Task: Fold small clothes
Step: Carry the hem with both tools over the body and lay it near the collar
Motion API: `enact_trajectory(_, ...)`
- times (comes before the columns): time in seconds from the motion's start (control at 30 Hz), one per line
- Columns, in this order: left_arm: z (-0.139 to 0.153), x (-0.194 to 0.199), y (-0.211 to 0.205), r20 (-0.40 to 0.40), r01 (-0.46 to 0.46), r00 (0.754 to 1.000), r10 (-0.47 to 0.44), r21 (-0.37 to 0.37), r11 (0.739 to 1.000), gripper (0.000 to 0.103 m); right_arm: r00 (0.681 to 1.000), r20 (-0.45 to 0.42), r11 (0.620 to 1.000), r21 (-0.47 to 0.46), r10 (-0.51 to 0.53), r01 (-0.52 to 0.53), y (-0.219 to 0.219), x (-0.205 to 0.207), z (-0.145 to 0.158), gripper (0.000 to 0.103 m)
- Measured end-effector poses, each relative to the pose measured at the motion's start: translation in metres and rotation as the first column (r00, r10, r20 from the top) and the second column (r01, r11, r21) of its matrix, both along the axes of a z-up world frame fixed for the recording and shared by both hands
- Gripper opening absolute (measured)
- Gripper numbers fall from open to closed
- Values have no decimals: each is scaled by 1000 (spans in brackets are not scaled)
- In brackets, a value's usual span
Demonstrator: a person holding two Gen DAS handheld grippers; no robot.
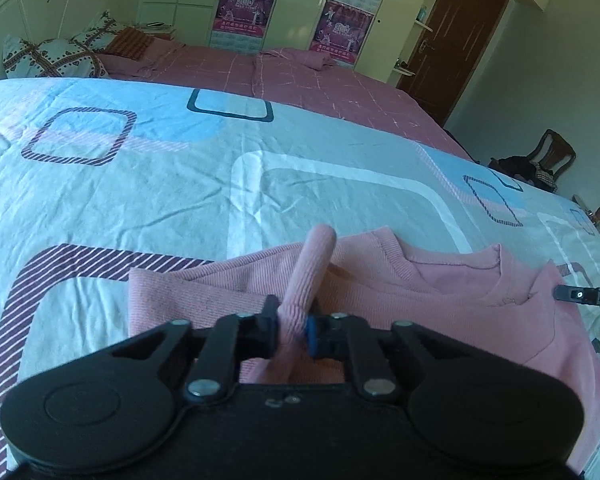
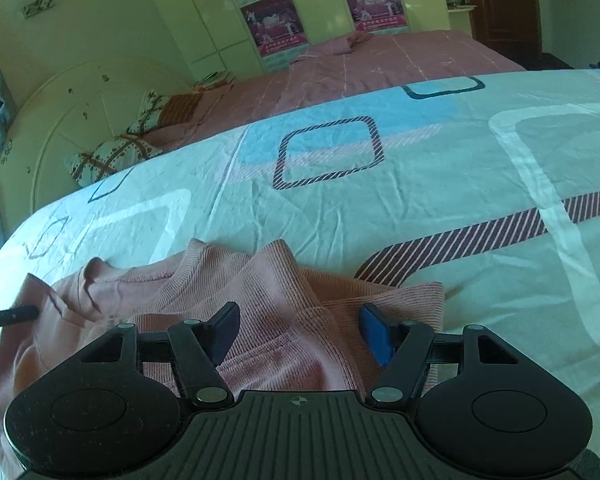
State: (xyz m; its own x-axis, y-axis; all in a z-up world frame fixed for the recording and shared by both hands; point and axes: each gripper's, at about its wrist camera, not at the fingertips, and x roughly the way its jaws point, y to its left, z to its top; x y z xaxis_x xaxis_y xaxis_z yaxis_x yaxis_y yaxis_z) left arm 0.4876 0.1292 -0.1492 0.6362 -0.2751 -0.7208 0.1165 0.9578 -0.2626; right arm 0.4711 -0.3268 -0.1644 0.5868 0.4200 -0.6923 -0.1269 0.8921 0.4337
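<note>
Pink top (image 1: 440,304) near sheet (image 1: 140,184) edge

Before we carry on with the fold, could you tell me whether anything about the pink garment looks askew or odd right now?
Yes. The left gripper is shut on a pinched ridge of the pink garment, which stands up like a finger instead of lying flat. The cloth is bunched unevenly on the bedsheet, under the open right gripper.
</note>
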Motion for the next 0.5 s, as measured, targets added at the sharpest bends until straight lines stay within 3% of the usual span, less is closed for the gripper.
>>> enact_trajectory(0.07,1,-4,-1,17,19,1000,-19,4,1000,8,998,-2,998,-25,57,-57,6,2,-1,37)
enact_trajectory(0.13,2,-7,0,30,20,999,-20,7,1000,7,995,0,993,-66,95,-95,12,4,-1,31)
enact_trajectory(0.2,6,-11,0,62,8,998,-9,9,1000,6,992,3,988,-93,123,-122,15,5,0,10)
enact_trajectory(0.3,20,-24,1,155,-35,987,34,5,999,6,991,76,989,-112,109,-101,11,-5,11,9)
enact_trajectory(0.43,37,-41,7,266,-138,952,149,-59,989,6,975,221,995,-93,-17,38,-2,-28,36,9)
enact_trajectory(0.5,33,-37,6,263,-169,948,178,-55,984,6,962,256,991,-61,-98,117,-8,-34,37,9)
